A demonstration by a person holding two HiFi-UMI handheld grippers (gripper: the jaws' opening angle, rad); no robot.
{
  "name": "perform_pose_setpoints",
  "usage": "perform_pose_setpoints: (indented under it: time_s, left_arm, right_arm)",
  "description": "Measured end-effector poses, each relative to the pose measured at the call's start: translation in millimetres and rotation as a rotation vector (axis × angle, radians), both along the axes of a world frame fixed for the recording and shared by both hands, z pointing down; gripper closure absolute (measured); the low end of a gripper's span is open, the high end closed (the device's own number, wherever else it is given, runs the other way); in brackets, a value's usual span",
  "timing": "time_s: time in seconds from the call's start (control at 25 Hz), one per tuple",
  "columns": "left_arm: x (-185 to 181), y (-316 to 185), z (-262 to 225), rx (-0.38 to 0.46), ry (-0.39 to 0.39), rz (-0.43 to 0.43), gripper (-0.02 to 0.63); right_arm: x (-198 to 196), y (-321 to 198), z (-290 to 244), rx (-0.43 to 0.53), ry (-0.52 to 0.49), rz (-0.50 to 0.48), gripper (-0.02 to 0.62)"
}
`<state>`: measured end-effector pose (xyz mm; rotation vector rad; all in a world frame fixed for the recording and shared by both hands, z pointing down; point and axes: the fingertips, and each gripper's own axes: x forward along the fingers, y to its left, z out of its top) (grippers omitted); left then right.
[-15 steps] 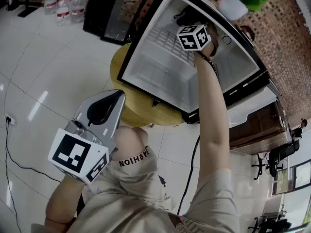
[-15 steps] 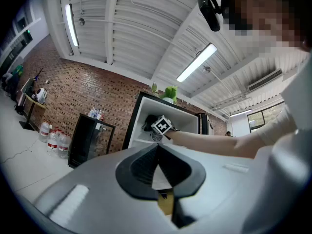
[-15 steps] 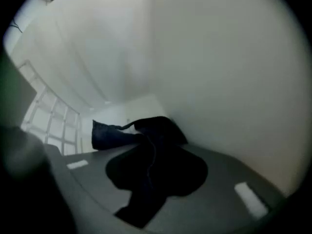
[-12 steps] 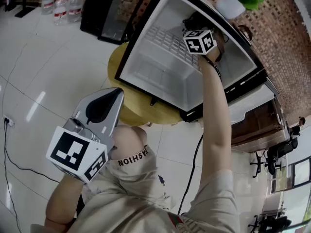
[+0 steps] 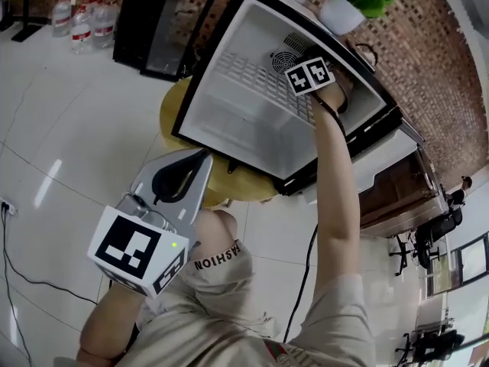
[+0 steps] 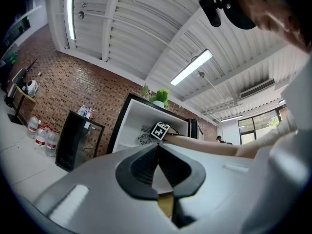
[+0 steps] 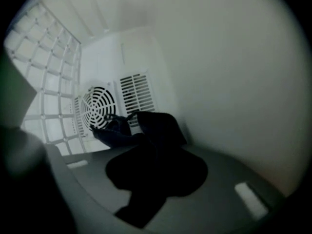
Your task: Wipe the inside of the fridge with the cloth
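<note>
The small fridge (image 5: 229, 121) stands open on a round wooden table, its inside white. My right gripper (image 5: 309, 76) reaches deep into it, its marker cube just right of the round fan grille (image 5: 286, 56). In the right gripper view the right gripper (image 7: 141, 130) is shut on a dark cloth (image 7: 156, 126), bunched close to the back wall, beside the fan grille (image 7: 97, 106) and the vent slots. My left gripper (image 5: 200, 161) hangs outside, low and in front of the fridge. The left gripper (image 6: 157, 146) is shut with nothing in it.
A wire shelf (image 7: 44, 82) spans the fridge to the left of the cloth. A potted plant (image 5: 351, 2) sits on top of the fridge. A black glass-door cabinet (image 5: 153, 21) and water bottles (image 5: 76, 21) stand at the left. Cables lie on the white tiled floor.
The right gripper with the cloth has shifted a little inside the fridge, toward the fan at the back wall. The head view has moved. The left gripper stays shut at the lower left.
</note>
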<state>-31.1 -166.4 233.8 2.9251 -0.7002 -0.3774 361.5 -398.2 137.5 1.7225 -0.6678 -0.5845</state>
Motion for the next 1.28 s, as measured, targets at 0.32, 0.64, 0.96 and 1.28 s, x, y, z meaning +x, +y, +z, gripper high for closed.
perform_pose_setpoints:
  time_s: [0.32, 0.64, 0.96, 1.28]
  left_arm:
    - [13.2, -9.2, -1.7, -0.026, 0.015, 0.017, 0.605]
    - [26.2, -2.8, 5.6, -0.026, 0.0, 0.036, 0.605]
    - [29.8, -4.7, 9.6, -0.038, -0.006, 0.042, 0.605]
    - [41.1, 3.0, 5.9, -0.022, -0.015, 0.056, 0.605]
  right_arm:
    - [-166.1, -49.9, 6.8, 0.004, -0.043, -0.591, 0.511]
    - [-159.7, -99.2, 39.9, -0.047, -0.028, -0.454, 0.511]
    - [-43.4, -22.2, 18.1, -0.012, -0.01, -0.171, 0.52]
    - [4.5, 11.6, 37.7, -0.28, 0.006, 0.017, 0.515]
